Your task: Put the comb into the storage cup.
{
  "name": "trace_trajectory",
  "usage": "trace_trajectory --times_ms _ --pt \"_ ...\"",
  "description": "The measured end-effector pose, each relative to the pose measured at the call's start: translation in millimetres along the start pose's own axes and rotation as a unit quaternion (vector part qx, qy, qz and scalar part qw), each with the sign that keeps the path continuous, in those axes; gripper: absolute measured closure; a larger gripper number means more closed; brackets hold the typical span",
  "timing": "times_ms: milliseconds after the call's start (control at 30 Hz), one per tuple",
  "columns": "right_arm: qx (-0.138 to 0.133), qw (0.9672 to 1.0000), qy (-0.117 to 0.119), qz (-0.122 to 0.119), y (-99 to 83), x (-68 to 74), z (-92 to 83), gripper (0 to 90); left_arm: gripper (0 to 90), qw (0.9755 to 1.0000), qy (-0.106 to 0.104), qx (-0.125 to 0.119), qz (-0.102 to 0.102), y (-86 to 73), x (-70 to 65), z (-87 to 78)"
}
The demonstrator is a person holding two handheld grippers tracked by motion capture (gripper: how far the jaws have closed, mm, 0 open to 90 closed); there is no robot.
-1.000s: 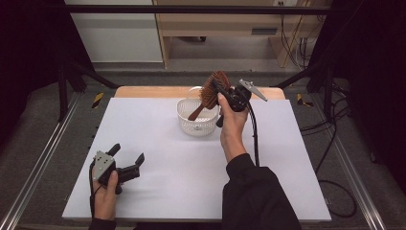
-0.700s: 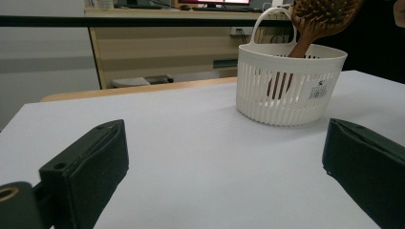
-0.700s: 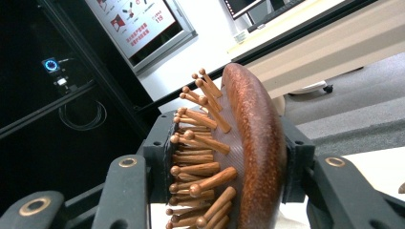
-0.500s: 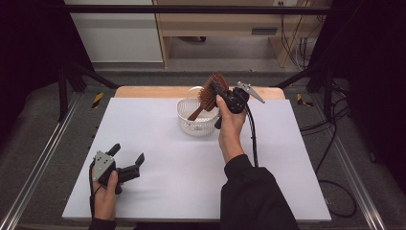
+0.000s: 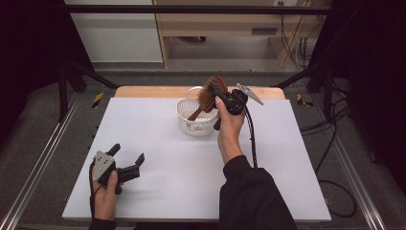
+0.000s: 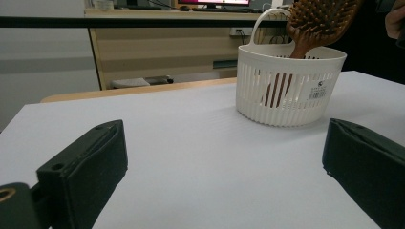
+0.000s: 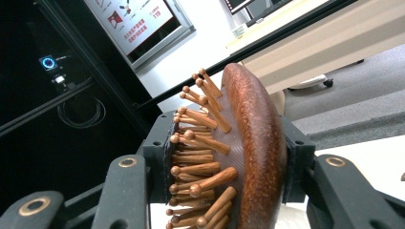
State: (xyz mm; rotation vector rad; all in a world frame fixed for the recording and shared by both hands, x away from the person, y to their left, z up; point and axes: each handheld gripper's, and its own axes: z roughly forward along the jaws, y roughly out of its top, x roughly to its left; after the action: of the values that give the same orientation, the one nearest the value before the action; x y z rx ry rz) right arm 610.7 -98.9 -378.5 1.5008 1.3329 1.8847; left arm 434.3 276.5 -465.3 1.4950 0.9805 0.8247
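The high view is looking forward and down from above the near edge of the white-topped table (image 5: 158, 143), taking in the whole top. The left gripper view is skimming low across it, facing the white slotted plastic basket (image 6: 290, 86) at upper right. The right gripper view is pointing upward, pressed close against the brown wooden bristled hairbrush (image 7: 239, 157), also appearing at the high view's upper centre.

The hairbrush (image 7: 255, 143) looks like wood, brown and shiny on its smooth back, with little wooden pins that have round tips. The basket (image 6: 286, 81) is white plastic with thin slits in its wall. The surface (image 5: 163, 143) is white, flat and not shiny. The right hand-held gripper (image 7: 224, 157) has matt black jaws.
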Motion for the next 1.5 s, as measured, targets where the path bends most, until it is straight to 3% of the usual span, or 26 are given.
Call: trace_trajectory --times_ms 1500 --pt "0.005 1.0 0.005 0.005 -16.6 3.3 8.0 50.8 1.7 1.0 -0.006 0.0 0.003 0.2 -2.3 0.6"
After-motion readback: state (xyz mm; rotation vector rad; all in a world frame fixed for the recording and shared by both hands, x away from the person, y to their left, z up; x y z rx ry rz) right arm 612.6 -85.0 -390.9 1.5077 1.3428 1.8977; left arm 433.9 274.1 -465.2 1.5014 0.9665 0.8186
